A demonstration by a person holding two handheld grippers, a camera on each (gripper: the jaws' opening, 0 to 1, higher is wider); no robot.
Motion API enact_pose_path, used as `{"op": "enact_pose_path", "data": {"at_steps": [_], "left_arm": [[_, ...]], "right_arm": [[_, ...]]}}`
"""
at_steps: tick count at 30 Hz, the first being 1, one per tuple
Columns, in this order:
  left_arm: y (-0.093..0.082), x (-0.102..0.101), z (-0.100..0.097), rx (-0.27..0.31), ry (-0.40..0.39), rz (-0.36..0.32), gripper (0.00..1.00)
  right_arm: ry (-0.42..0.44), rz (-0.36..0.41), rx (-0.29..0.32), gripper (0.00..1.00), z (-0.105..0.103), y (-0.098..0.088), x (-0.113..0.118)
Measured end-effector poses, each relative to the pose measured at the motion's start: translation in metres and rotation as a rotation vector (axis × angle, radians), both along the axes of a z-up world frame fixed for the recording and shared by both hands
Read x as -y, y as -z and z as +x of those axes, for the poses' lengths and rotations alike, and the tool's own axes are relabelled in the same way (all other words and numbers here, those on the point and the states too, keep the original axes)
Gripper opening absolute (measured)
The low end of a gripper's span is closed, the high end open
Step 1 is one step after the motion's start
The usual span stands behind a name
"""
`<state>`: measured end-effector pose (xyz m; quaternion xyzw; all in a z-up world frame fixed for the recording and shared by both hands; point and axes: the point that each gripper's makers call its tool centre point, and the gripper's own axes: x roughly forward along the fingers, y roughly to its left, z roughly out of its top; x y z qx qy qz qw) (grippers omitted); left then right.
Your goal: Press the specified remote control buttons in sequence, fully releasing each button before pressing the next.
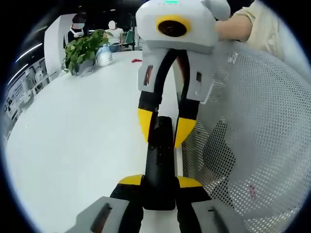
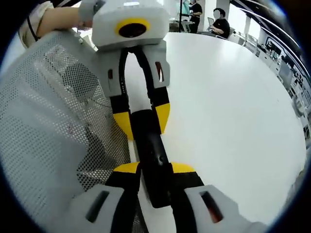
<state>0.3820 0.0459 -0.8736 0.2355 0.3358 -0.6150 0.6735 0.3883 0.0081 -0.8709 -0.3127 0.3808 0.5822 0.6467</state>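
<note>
**Both tongs pinching the remote, one at each end**

While you hold it off the white counter (image 1: 73, 145), the black remote (image 1: 159, 165) sits lengthwise between your two hands, above the counter's edge, with one pair of tongs at each end.

Left gripper view:
- Your left tongs (image 1: 160, 183) rise from the bottom, yellow tips pressed against the near end of the remote, one on each side.
- Your right tongs (image 1: 163, 127) come in from the top, facing you, pinching the far end.
- To the right, touching or just beside the remote, a white perforated mesh panel (image 1: 262, 121); can't tell what it belongs to.
- Far end of the counter: a leafy potted plant (image 1: 83, 48), a white and blue container (image 1: 104, 54) just beside it, and a small red thing (image 1: 136, 60), too small to identify. Two people sit behind them.
- Your sleeve shows at top right.

Right gripper view:
- Mirror picture: right tongs (image 2: 154, 170) at the bottom closed on the near end of the remote (image 2: 151, 150), left tongs (image 2: 142, 119) above closed on the far end.
- A small round button (image 2: 160, 158) shows on the remote's top face here; the left gripper view shows only a plain black face.
- Mesh panel (image 2: 43, 111) is on the left here, counter (image 2: 233, 121) on the right.
- Your forearm, with a dark band at the wrist, shows at top left. People sit at desks at top right.
</note>
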Motion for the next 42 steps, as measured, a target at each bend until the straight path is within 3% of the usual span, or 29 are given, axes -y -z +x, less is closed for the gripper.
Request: {"op": "enact_pose_path", "data": {"at_steps": [3, 10, 21, 30, 36, 42], "left_arm": [[0.0, 0.0, 0.0, 0.0, 0.001, 0.002, 0.24], [0.0, 0.0, -0.001, 0.005, 0.004, 0.007, 0.24], [0.0, 0.0, 0.0, 0.003, -0.005, 0.004, 0.24], [0.001, 0.0, -0.001, 0.02, -0.009, 0.024, 0.24], [0.001, 0.002, 0.0, 0.029, -0.034, 0.049, 0.25], [0.0, 0.005, 0.005, 0.004, -0.089, 0.005, 0.27]], "right_arm": [[-0.031, -0.089, 0.025, 0.29, -0.001, 0.012, 0.016], [-0.023, -0.039, 0.028, 0.26, 0.001, 0.009, 0.014], [-0.066, -0.066, 0.033, 0.25, 0.002, 0.009, 0.015], [-0.054, -0.083, 0.027, 0.25, 0.002, 0.009, 0.015], [-0.056, -0.081, 0.026, 0.25, 0.002, 0.01, 0.016], [-0.04, -0.076, 0.023, 0.25, 0.003, 0.01, 0.015]]}}
